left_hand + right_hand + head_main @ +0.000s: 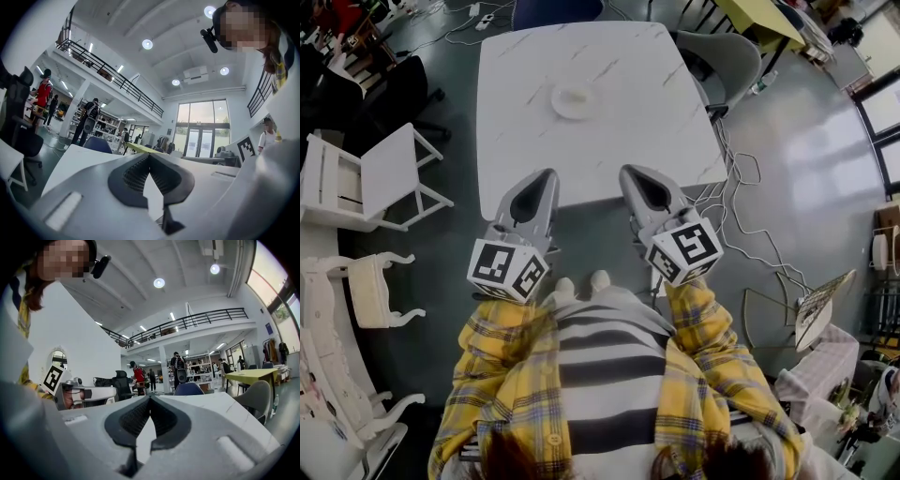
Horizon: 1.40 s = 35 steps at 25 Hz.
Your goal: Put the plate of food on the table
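A white plate point(574, 100) with pale food on it rests on the white marble table point(516, 141), a little past the table's middle. In the head view my left gripper point(549, 174) and right gripper point(628, 171) are side by side over the table's near edge, pointing at the plate and well short of it. Both are shut, with the tips touching and nothing between them. The left gripper view shows its jaws point(149, 154) closed over the tabletop point(79, 164). In the right gripper view the jaws point(150, 397) are closed the same way above the table point(211, 404).
White chairs point(375, 178) stand on the floor to the left. A grey chair point(727, 61) is at the table's far right corner and a blue chair point(553, 11) at its far side. Cables point(741, 206) trail across the floor on the right. People stand in the distance point(178, 366).
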Each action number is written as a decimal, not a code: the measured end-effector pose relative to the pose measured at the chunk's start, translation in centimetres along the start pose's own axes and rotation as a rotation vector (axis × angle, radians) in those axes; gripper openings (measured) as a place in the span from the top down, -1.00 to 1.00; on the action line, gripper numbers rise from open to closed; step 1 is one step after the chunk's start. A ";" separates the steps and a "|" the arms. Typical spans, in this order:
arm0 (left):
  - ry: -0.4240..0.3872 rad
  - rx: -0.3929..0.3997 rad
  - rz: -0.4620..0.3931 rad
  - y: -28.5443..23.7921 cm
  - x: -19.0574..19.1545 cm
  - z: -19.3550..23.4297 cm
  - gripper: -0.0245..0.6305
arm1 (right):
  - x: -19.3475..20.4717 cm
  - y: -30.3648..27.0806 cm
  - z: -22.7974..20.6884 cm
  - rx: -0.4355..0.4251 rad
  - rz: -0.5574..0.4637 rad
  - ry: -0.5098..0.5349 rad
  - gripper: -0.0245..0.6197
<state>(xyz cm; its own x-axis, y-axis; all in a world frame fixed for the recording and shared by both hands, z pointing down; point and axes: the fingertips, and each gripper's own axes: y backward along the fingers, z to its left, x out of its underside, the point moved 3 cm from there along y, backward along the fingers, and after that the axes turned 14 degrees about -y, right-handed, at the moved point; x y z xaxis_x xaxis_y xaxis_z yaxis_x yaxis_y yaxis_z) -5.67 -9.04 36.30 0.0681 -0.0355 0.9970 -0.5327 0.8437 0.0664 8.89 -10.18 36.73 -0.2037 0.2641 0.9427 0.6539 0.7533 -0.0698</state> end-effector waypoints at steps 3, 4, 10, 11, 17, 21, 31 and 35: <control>-0.001 0.007 -0.006 -0.1 -0.1 -0.2 0.94 | -0.5 0.2 0.2 0.004 -0.013 0.018 0.93; -0.001 0.010 -0.007 -0.1 -0.1 -0.3 0.94 | -0.6 0.3 0.2 0.005 -0.017 0.020 0.93; 0.023 0.010 0.007 -0.5 0.4 -0.3 0.94 | -0.1 0.5 -0.7 0.028 -0.017 -0.015 0.93; 0.029 0.009 0.012 -0.5 0.6 -0.2 0.94 | 0.1 0.5 -0.9 0.035 -0.014 -0.025 0.93; 0.039 0.001 0.033 -0.5 1.3 -0.3 0.94 | 1.5 0.3 -1.8 0.075 0.025 -0.046 0.93; 0.044 -0.012 0.028 -0.4 1.1 0.1 0.94 | 1.6 0.1 -2.2 0.096 0.041 -0.051 0.93; 0.048 -0.032 0.036 -0.3 1.5 0.4 0.94 | 2.1 0.0 -2.3 0.100 0.059 -0.057 0.93; 0.053 -0.038 0.042 -0.4 1.7 0.5 0.94 | 2.2 -0.1 -2.3 0.098 0.065 -0.050 0.93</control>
<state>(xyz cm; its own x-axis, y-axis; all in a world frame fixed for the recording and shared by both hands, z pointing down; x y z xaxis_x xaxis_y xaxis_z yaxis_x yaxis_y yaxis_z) -5.76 -9.64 37.95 0.0913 0.0284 0.9954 -0.5035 0.8637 0.0215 10.06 -11.06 39.57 -0.2011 0.3425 0.9177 0.5931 0.7882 -0.1642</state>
